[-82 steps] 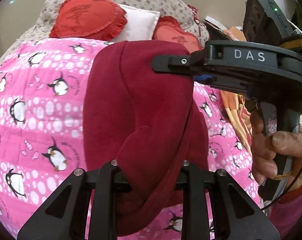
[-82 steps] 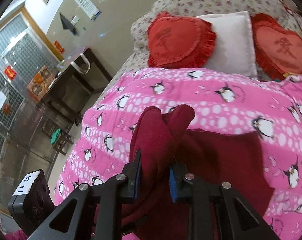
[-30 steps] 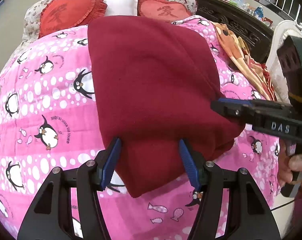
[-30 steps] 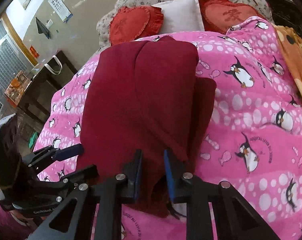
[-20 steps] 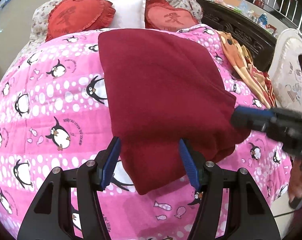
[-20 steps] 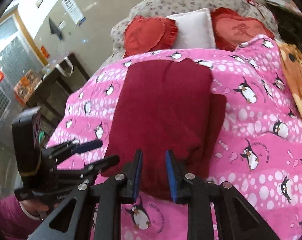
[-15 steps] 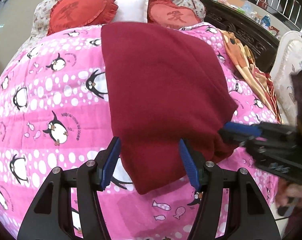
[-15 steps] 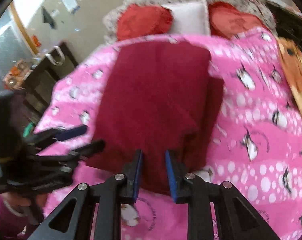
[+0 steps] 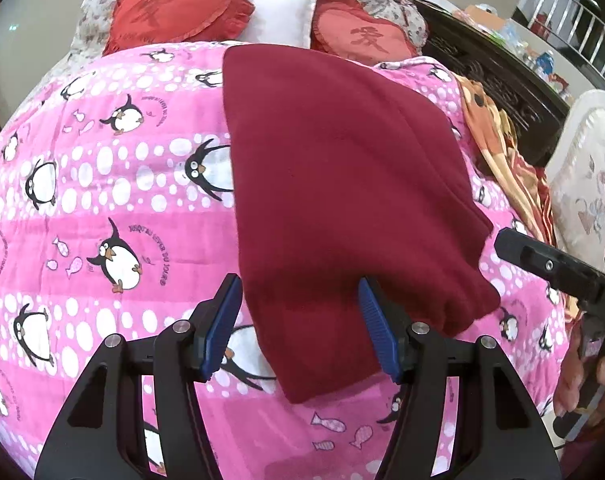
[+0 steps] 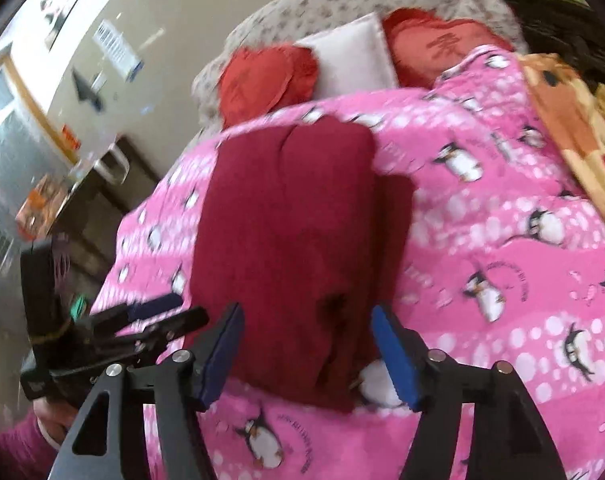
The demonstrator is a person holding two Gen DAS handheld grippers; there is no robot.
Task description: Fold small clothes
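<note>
Soft, floppy fleece garment [image 9: 342, 184] on the bed [image 9: 102, 200], light, no slip. Best pinched at near corners. Left tool [image 9: 298, 320] and right tool [image 10: 306, 348] both spread apart, holding nothing.

A folded dark red fleece garment [image 9: 334, 184] lies flat on the pink penguin-print quilt [image 9: 102, 184], filling the middle. Broad open quilt lies to its left and along the near edge. To its right only a narrow strip of quilt separates it from a crumpled orange patterned blanket [image 9: 498, 140]. At the far end, two red heart-shaped cushions [image 9: 174, 12] and a white pillow [image 9: 282, 8] close off the bed.
</note>
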